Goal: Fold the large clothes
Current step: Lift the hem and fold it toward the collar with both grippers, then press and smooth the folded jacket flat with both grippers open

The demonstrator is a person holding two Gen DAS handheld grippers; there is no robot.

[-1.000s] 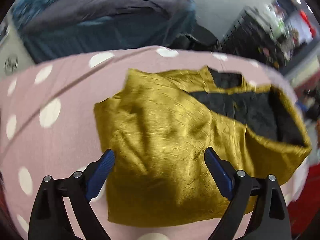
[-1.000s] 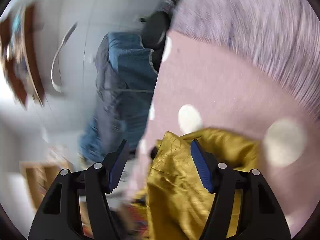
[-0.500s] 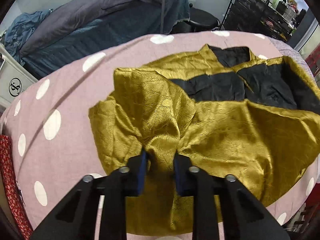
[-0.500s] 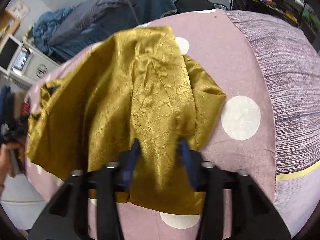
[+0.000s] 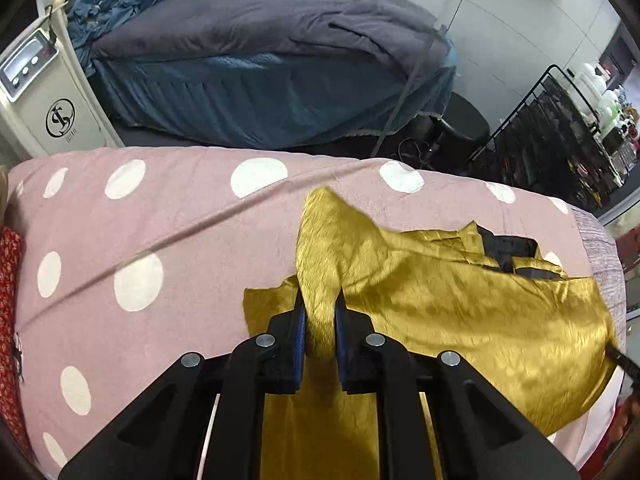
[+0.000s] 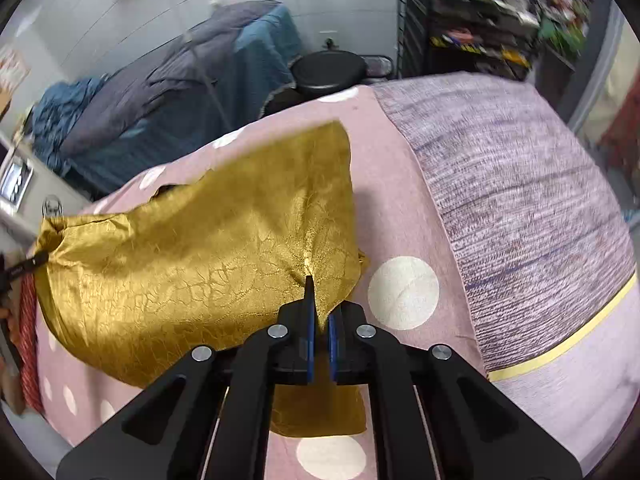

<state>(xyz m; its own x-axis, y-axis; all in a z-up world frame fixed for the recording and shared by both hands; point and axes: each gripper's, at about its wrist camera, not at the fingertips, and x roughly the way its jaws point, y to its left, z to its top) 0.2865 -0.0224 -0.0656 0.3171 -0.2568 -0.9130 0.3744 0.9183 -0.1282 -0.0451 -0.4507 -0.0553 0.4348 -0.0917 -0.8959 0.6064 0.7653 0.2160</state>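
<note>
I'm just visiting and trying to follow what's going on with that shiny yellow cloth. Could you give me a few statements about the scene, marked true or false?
1. Both hand-held grippers pinch the gold garment. True: the left hand-held gripper and right hand-held gripper each clamp a bunch of it.
2. The garment has a white lining. False: its lining is black.
3. The bedcover under it is pink with white dots. True.
4. The garment is already folded into a neat square. False: it is rumpled and partly lifted.
</note>
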